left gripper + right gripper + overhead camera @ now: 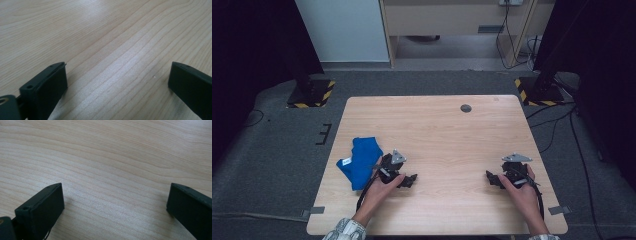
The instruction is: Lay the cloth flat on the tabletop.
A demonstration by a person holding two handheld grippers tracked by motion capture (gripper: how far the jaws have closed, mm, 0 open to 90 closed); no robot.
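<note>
Blue folded cloth (360,161), one only, lies at the near left of the pale wooden counter (437,125), its long axis running from near to far with a slight lean to the right, a white tag at its left edge. Just right of it, touching or nearly so, the left claw (411,179) rests on the counter with jaws wide apart and nothing between them. The right claw (492,178), well apart at the near right, also stands wide open and holds nothing; the two claws point toward each other.

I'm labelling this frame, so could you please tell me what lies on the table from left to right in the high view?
Blue cloth → left gripper → right gripper, both grippers open and empty on the wooden table.
</note>
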